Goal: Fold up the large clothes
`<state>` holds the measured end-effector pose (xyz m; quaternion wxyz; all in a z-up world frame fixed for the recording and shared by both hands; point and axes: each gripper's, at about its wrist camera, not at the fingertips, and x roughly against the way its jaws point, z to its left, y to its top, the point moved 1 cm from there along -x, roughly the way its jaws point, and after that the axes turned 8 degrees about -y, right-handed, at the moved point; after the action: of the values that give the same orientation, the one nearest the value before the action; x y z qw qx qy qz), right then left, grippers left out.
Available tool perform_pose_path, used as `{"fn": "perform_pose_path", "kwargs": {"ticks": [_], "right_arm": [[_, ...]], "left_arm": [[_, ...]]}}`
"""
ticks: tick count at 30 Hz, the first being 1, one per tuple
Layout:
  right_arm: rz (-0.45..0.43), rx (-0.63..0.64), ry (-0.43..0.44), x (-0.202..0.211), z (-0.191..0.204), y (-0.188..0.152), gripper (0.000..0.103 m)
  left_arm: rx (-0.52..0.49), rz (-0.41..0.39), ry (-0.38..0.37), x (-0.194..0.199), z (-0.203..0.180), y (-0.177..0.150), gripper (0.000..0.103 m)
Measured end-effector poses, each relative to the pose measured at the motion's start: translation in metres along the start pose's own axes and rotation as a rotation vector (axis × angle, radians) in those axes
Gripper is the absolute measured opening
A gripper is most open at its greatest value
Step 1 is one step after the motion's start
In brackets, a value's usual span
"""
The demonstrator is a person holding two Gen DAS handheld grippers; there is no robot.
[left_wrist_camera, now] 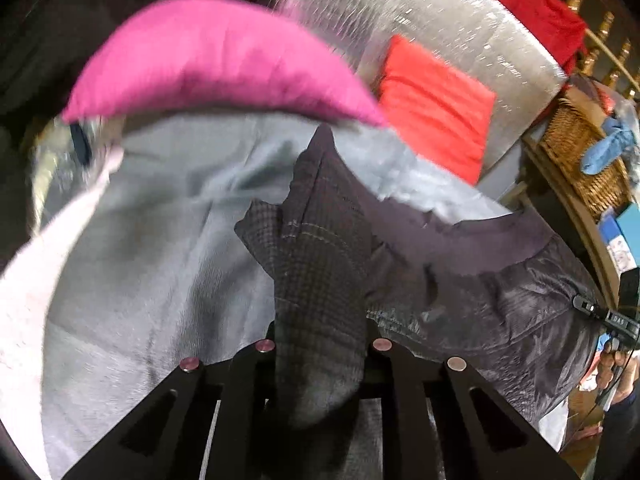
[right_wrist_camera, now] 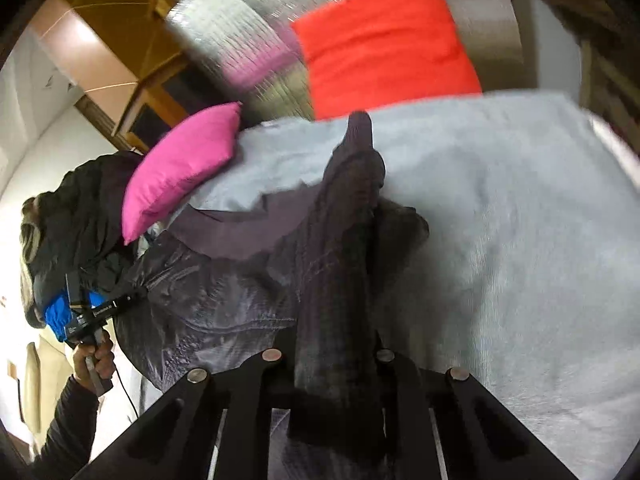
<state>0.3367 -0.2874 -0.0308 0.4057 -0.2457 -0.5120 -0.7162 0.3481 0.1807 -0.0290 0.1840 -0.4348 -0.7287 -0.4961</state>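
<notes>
Left wrist: left gripper (left_wrist_camera: 320,344) jaws pinching dark jacket (left_wrist_camera: 460,280) | right gripper (right_wrist_camera: 328,354) jaws likewise | grey blanket (right_wrist_camera: 500,220) beneath

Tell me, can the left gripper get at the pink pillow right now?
Probably not: the left gripper is shut on the dark garment, so it has no free jaws. The pink pillow lies beyond, unobstructed.

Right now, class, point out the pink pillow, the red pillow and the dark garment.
pink pillow (left_wrist_camera: 224,60), left wrist view, middle
red pillow (right_wrist_camera: 384,40), right wrist view, middle
dark garment (left_wrist_camera: 320,240), left wrist view, checked fold
</notes>
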Motion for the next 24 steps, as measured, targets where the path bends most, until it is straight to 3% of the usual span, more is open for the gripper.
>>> {"fn": "perform_pose_path", "kwargs": {"ticks": [6,9,13,18,21,24], "right_arm": [[-0.093,0.081,-0.013,0.071,0.034,0.003,0.014],[-0.134,0.085,-0.013,0.108,0.034,-0.017,0.014],[-0.161,0.042,-0.002,0.137,0.018,-0.062,0.014],[-0.114,-0.017,-0.017,0.129,-0.013,-0.146,0.014],[-0.031,-0.092,-0.032,0.093,-0.045,-0.202,0.014],[0.015,-0.190,-0.014,0.065,-0.075,-0.242,0.015]], "left_arm": [[-0.056,-0.104,-0.054,0.069,-0.032,-0.004,0.016],[-0.075,-0.150,-0.093,0.103,-0.044,-0.026,0.017],[-0.075,-0.162,-0.134,0.117,-0.052,-0.067,0.016],[-0.045,-0.099,-0.138,0.095,-0.043,-0.141,0.017],[0.066,0.003,-0.084,0.050,-0.008,-0.190,0.017],[0.171,0.029,-0.117,0.033,0.021,-0.213,0.021]]}}
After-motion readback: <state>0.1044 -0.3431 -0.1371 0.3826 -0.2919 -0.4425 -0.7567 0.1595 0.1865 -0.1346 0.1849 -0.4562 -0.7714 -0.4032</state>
